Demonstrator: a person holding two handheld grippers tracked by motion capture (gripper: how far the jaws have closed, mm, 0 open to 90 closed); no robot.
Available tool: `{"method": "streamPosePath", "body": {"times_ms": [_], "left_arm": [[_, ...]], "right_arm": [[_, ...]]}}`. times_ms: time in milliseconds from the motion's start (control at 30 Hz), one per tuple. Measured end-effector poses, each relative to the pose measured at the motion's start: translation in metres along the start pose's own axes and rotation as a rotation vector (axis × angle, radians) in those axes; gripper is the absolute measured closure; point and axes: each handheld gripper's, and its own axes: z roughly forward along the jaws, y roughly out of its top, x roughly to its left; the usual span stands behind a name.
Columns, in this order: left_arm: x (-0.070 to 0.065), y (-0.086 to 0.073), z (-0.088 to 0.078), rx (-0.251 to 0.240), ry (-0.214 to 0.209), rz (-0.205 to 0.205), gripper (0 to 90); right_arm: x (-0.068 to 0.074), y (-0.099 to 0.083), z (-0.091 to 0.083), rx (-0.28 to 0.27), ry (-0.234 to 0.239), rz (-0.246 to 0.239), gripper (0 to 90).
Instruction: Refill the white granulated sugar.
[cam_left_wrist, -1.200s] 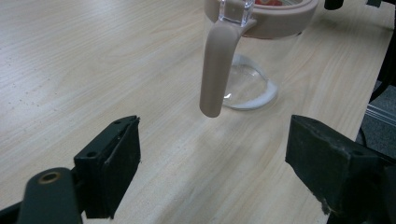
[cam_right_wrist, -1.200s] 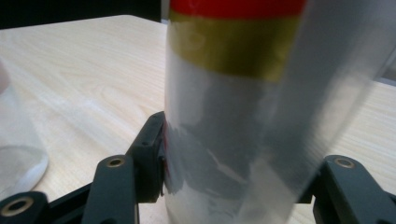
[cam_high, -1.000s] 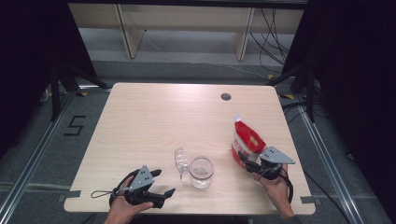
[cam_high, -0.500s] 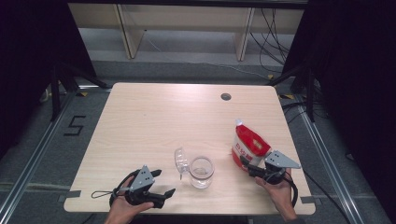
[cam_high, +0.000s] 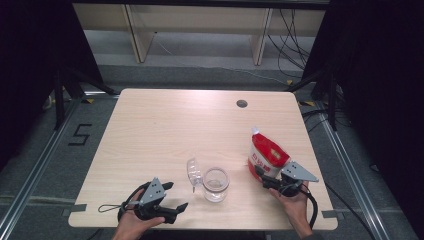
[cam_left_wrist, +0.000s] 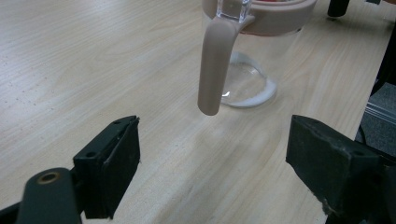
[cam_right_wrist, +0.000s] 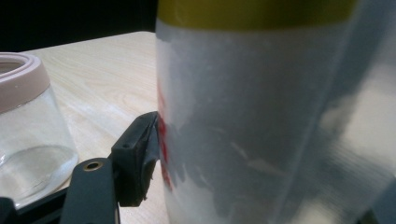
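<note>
A red and white pouch (cam_high: 267, 152) stands upright at the right of the table (cam_high: 165, 130). Its lower part is between the jaws of my right gripper (cam_high: 265, 176). These jaws have just been opening; in the right gripper view one pad (cam_right_wrist: 137, 156) sits right at the side of the pouch (cam_right_wrist: 261, 116) without squeezing it. A clear glass jar (cam_high: 215, 184) with a pink rim stands near the front middle, its clear lid (cam_high: 193, 172) swung open to the left. My left gripper (cam_high: 176, 196) is open and empty, aimed at the jar (cam_left_wrist: 247, 70) and its hanging pink strap (cam_left_wrist: 212, 65).
A small round hole (cam_high: 242, 103) sits in the tabletop at the far right. The table's front edge runs just below both hands. A shelf frame (cam_high: 200, 30) stands beyond the far edge, and cables (cam_high: 295, 45) lie on the floor behind.
My right gripper has slid slightly toward the near edge at the foot of the pouch. The pouch, the jar and my left gripper stay where they were.
</note>
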Motion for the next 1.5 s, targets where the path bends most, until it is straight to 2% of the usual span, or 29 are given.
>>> {"method": "streamPosePath", "body": {"times_ms": [33, 67, 100, 167, 200, 233, 267, 300, 333, 367, 467, 500, 533, 567, 600, 733, 800, 833, 867, 933, 1000, 1033, 1067, 1100, 1167, 1333, 1400, 1433, 1500], "left_arm": [[0.000, 0.000, 0.000, 0.001, 0.001, 0.002, 17.2], [0.000, 0.000, 0.000, 0.000, 0.000, 0.001, 17.3], [0.000, 0.000, 0.000, -0.003, -0.001, -0.004, 17.2], [0.000, 0.000, 0.001, -0.003, -0.001, -0.004, 17.2], [0.000, 0.000, 0.001, -0.003, -0.001, -0.004, 17.2], [-0.001, 0.000, 0.001, -0.003, 0.000, -0.004, 17.2], [0.000, 0.000, 0.001, 0.002, -0.003, -0.001, 17.2], [0.000, 0.000, 0.000, 0.008, -0.001, 0.006, 17.2], [-0.002, -0.001, 0.001, 0.005, -0.004, -0.026, 17.2], [-0.002, -0.001, 0.001, 0.005, -0.005, -0.026, 17.2], [-0.002, -0.001, 0.001, 0.004, -0.006, -0.028, 17.2], [-0.002, -0.001, 0.002, 0.003, -0.006, -0.028, 17.2], [-0.002, -0.001, 0.002, 0.005, -0.006, -0.027, 17.2], [0.000, -0.001, 0.002, 0.004, -0.009, 0.000, 17.2], [0.000, -0.001, 0.002, 0.004, -0.009, 0.003, 17.2], [-0.001, -0.001, 0.002, 0.002, -0.008, 0.001, 17.2], [-0.001, -0.001, 0.002, 0.000, -0.004, 0.003, 17.2], [0.000, -0.001, 0.002, 0.004, 0.005, 0.009, 17.2], [0.000, -0.001, 0.002, 0.007, -0.004, 0.009, 17.2], [0.000, -0.001, 0.002, 0.009, -0.005, 0.009, 17.2], [-0.001, -0.001, 0.002, 0.002, -0.007, 0.004, 17.2], [-0.001, -0.001, 0.002, 0.002, -0.006, 0.004, 17.2], [-0.001, -0.001, 0.002, 0.003, -0.007, 0.004, 17.2], [-0.001, -0.001, 0.002, 0.005, -0.008, 0.005, 17.3], [-0.002, -0.001, 0.002, -0.002, 0.001, 0.003, 17.3], [-0.001, -0.001, 0.002, 0.008, -0.009, 0.005, 17.3], [-0.001, -0.001, 0.002, 0.006, -0.009, 0.007, 17.3], [-0.001, -0.001, 0.002, 0.007, -0.011, 0.008, 17.4], [-0.001, -0.001, 0.002, 0.004, -0.007, 0.008, 17.4]], "right_arm": [[0.001, 0.000, 0.001, -0.006, 0.009, 0.008, 34.1], [-0.002, 0.000, 0.002, -0.005, 0.007, -0.029, 34.3], [-0.001, -0.001, 0.004, -0.025, 0.000, -0.006, 34.5], [-0.002, -0.001, 0.004, -0.020, 0.015, 0.002, 34.7], [-0.003, -0.001, 0.005, -0.023, 0.005, -0.008, 34.7], [-0.001, -0.002, 0.005, -0.022, -0.003, 0.011, 34.6], [-0.002, -0.002, 0.005, -0.032, -0.009, -0.007, 34.4], [-0.002, -0.003, 0.005, -0.019, -0.012, 0.007, 34.1], [-0.002, -0.003, 0.006, -0.026, -0.001, 0.009, 34.6], [-0.004, -0.005, 0.006, -0.037, 0.002, -0.008, 36.1], [-0.003, -0.005, 0.007, -0.042, 0.009, 0.007, 35.0], [-0.004, -0.005, 0.007, -0.039, 0.011, -0.005, 35.0], [-0.004, -0.005, 0.007, -0.044, 0.017, -0.008, 34.9], [-0.004, -0.005, 0.007, -0.042, 0.014, -0.005, 34.8], [-0.005, -0.005, 0.008, -0.043, 0.013, -0.010, 34.7], [-0.005, -0.005, 0.008, -0.046, 0.013, -0.018, 34.2], [-0.004, -0.005, 0.009, -0.049, 0.007, -0.001, 33.8], [-0.005, -0.004, 0.009, -0.056, 0.001, -0.020, 33.8], [-0.005, -0.004, 0.010, -0.062, 0.007, -0.007, 33.6], [-0.007, -0.005, 0.012, -0.076, 0.005, -0.021, 33.5], [-0.005, -0.005, 0.011, -0.081, -0.001, 0.023, 33.2], [-0.005, -0.005, 0.011, -0.072, 0.004, 0.029, 33.1], [-0.008, -0.005, 0.013, -0.100, -0.008, -0.013, 33.1], [-0.009, -0.005, 0.015, -0.127, -0.011, -0.025, 33.0], [-0.007, -0.005, 0.014, -0.102, 0.014, 0.006, 33.2], [-0.009, -0.004, 0.015, -0.095, 0.021, -0.006, 33.6], [-0.009, -0.004, 0.016, -0.093, 0.012, -0.023, 36.2], [-0.008, -0.004, 0.015, -0.094, 0.014, -0.004, 38.7], [-0.007, -0.004, 0.017, -0.114, 0.046, -0.020, 45.3]]}}
